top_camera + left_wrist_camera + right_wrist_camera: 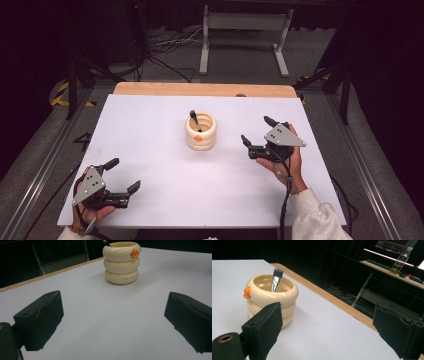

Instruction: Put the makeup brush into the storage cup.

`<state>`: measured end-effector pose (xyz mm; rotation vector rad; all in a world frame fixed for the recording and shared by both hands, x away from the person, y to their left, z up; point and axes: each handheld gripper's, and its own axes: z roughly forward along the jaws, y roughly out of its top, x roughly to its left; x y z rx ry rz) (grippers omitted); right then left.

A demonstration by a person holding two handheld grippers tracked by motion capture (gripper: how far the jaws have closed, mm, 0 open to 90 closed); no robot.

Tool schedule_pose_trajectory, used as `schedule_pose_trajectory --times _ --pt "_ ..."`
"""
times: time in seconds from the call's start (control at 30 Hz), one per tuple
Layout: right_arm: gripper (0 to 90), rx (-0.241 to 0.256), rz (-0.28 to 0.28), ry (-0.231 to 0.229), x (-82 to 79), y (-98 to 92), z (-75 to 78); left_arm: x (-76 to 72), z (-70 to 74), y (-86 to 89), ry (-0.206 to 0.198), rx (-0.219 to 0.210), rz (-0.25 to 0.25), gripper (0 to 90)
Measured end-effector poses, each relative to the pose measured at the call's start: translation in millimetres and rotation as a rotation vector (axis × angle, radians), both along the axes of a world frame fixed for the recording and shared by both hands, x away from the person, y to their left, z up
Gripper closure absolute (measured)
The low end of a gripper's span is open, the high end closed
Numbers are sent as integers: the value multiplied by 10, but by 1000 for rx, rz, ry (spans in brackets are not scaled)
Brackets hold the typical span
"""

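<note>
Right, here we go: at the centre of the high view sits a cream, glossy holder shaped like three stacked rings (201, 131), a small orange knob (198, 138) on its front, standing upright on the white bench (165, 200). Inside it leans a makeup brush with a dark handle, silver ferrule and soft grey bristles (277, 277), bristles up, its long axis tilted toward the upper left of the frame.

The right hand-held gripper (257, 134) hovers just right of the holder, jaws spread wide and empty, and it is clearly the nearer of the two. From it, the brush lies to the left in the high view; in the right gripper view the holder sits at the left, partly behind the left jaw, so I'd say a swing that way is needed to line up on the handle.

The left hand-held gripper (124, 175) waits at the lower left, well apart, also wide open with nothing between its matte black pads (40, 320). The holder looks smooth and rigid; the brush slim and light.
</note>
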<state>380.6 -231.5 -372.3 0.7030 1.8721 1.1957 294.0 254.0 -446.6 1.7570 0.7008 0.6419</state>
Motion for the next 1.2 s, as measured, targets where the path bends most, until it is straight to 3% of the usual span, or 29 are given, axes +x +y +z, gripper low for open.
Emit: schedule_pose_trajectory --times 1.2 --pt "91 -79 -28 7 -399 -420 -289 13 -12 1 4 -7 3 31"
